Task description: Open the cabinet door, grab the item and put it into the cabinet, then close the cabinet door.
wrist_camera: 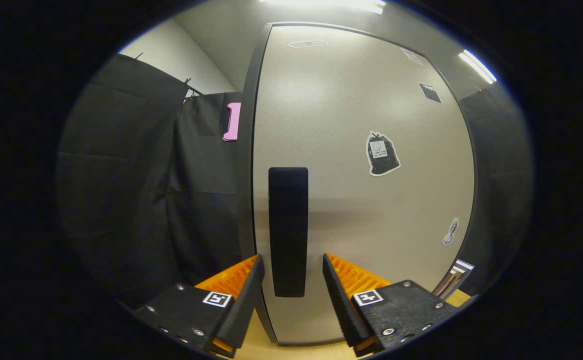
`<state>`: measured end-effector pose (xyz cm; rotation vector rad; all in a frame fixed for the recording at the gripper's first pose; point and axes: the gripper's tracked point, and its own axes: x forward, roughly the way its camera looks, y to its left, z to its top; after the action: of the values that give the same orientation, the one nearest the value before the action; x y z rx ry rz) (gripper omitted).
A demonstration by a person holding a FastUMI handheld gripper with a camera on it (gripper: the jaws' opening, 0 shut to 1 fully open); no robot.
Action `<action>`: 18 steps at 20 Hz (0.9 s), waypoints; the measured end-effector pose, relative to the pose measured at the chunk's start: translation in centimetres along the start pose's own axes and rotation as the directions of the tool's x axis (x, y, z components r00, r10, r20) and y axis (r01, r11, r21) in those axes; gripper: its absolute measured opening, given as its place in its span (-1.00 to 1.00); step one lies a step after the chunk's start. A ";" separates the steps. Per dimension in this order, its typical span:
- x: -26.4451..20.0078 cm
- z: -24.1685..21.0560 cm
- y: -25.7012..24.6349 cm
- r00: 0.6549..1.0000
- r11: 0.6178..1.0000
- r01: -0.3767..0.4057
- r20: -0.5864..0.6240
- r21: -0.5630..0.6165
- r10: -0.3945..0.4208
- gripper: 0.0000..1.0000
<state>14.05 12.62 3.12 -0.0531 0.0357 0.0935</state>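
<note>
The gripper [291,280] is hanging wide open, holding nothing, its fingers [244,295] straddling the black vertical handle [288,230] without touching it. The handle is sitting on the closed grey cabinet door [361,210], which is standing on the wooden tabletop [251,340] and carrying a trash-bag sticker [382,153].

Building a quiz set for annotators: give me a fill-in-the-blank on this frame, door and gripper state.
1. The cabinet door is ____.
2. The gripper has its fingers ____, one on each side of the lower end of the black handle.
3. The handle stands ____ on the door, near its left edge.
4. The sticker of a black bag sits to the ____ of the handle.

Missing words: closed; open; upright; right
</note>
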 end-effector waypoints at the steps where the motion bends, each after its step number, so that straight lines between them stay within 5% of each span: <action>1: 0.7 0.0 0.5 1.000 1.000 -0.027 0.000 0.011 0.027 0.29; 4: 0.3 0.0 0.5 1.000 1.000 -0.021 -0.008 -0.020 0.020 -0.33; 18: -3.3 0.2 0.7 0.976 0.978 -0.205 -0.077 -0.030 0.202 -0.47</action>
<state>10.72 13.03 3.38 -0.0903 0.1131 0.2971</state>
